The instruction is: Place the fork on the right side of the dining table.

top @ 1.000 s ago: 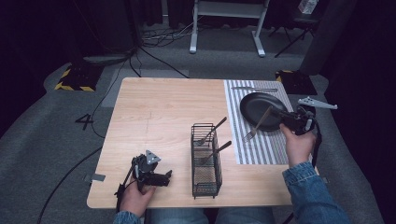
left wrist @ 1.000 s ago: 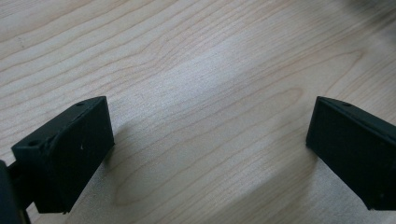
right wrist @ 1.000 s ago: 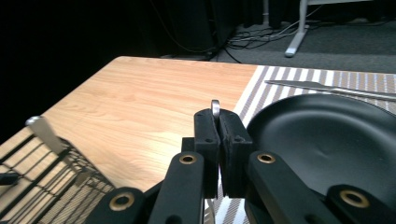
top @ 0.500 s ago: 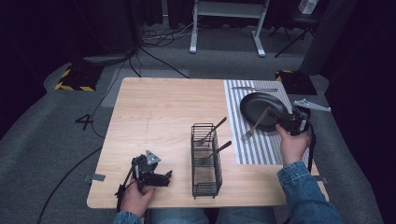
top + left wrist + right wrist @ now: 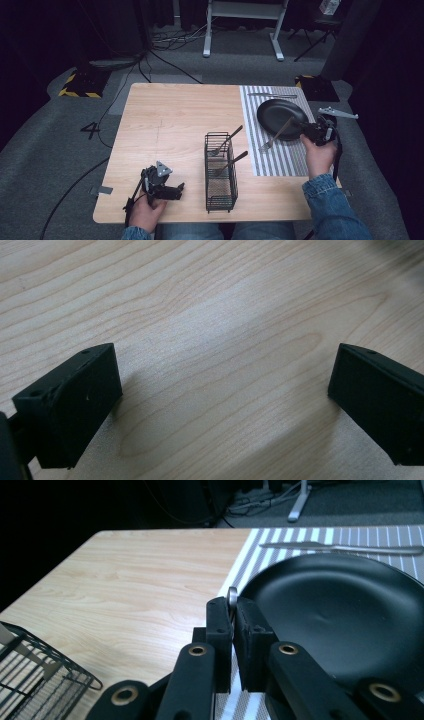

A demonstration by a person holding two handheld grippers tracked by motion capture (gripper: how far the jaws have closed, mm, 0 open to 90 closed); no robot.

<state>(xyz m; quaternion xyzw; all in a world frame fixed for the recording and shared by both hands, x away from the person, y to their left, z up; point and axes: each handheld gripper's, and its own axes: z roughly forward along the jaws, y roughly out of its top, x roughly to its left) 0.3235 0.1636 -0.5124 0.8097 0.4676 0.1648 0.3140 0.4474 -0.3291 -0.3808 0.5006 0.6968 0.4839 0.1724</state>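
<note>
My right gripper (image 5: 314,131) has drifted slightly toward the black plate (image 5: 280,116), jaws clamped on a fork (image 5: 276,136) held above the striped mat (image 5: 280,160). My left gripper (image 5: 162,186) stays resting on the bench (image 5: 175,120), jaws spread and empty. I judge placing comes next.

A single figure can be read: a "4" (image 5: 91,130) marked in black on the grey carpet floor (image 5: 55,150) to the left of the wooden table (image 5: 170,115) (seen in the high view). Nothing on the table itself carries legible writing.
</note>
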